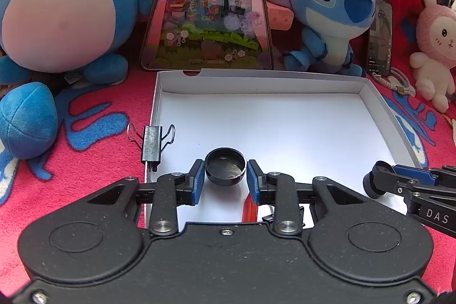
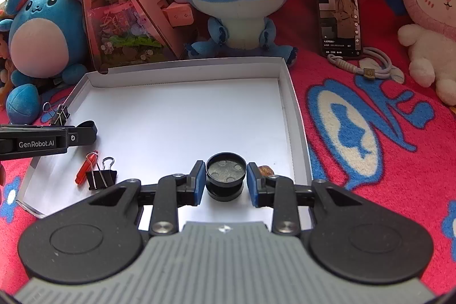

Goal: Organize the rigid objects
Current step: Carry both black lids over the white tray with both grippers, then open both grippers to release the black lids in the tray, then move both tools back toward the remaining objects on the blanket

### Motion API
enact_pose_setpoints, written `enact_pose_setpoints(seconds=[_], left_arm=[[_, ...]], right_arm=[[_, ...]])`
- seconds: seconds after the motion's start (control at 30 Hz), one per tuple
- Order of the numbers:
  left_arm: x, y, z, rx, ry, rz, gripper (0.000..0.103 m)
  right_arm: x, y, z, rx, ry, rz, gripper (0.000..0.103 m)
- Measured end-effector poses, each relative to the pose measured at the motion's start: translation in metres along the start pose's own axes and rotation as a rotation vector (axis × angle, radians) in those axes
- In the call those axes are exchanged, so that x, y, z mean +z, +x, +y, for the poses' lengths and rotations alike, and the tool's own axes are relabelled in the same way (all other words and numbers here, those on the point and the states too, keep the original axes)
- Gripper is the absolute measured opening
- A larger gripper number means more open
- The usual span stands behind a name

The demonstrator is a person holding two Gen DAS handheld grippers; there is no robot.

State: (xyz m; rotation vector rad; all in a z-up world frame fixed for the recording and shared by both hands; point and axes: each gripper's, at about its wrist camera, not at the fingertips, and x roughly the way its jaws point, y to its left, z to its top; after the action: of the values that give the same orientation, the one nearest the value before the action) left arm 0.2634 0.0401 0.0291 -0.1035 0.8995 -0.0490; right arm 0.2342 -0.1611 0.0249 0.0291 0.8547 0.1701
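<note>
Left gripper [image 1: 225, 175] narrowly parted, blue pads clamped on black round cap [image 1: 225, 165], held over white tray [image 1: 285, 118]; right gripper [image 2: 225, 175] likewise pinching black round puck [image 2: 225, 175] above tray's right near corner, beside copper coin [image 2: 265, 170]; binder clip [image 1: 151, 143] on tray's left rim.

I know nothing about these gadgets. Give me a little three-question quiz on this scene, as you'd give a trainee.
1. True or false: the left gripper holds nothing.
2. How many binder clips show in the right wrist view? A one; B two; C four.
3. Fill in: the right gripper grips a round piece coloured ___.

Key:
1. False: it grips a black cap over the white box.
2. B: one on the box rim, one inside.
3. Black.
</note>
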Motion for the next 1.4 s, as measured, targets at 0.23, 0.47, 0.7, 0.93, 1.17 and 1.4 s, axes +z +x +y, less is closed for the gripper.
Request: enact_pose_setpoints(seconds=[0.23, 0.47, 0.7, 0.93, 1.17, 1.4], left_arm=[[-0.003, 0.007, -0.001, 0.008, 0.009, 0.014, 0.03], [-0.003, 0.007, -0.001, 0.014, 0.011, 0.004, 0.03], [-0.006, 0.003, 0.0, -0.003, 0.001, -0.006, 0.043], [-0.012, -0.013, 0.0, -0.027, 0.014, -0.024, 0.061], [-0.02, -0.046, -0.001, -0.061, 0.028, -0.086, 0.076], [-0.036, -0.074, -0.007, -0.084, 0.059, -0.131, 0.078]], right_arm=[[-0.001, 0.004, 0.003, -0.007, -0.013, 0.019, 0.036], [-0.001, 0.005, 0.004, -0.01, -0.018, 0.016, 0.036], [-0.005, 0.005, 0.004, -0.003, -0.02, 0.013, 0.044], [-0.009, -0.006, 0.005, 0.0, -0.039, -0.025, 0.064], [-0.018, -0.021, 0.011, -0.008, -0.079, -0.079, 0.079], [-0.029, -0.038, 0.015, 0.005, -0.099, -0.122, 0.087]])
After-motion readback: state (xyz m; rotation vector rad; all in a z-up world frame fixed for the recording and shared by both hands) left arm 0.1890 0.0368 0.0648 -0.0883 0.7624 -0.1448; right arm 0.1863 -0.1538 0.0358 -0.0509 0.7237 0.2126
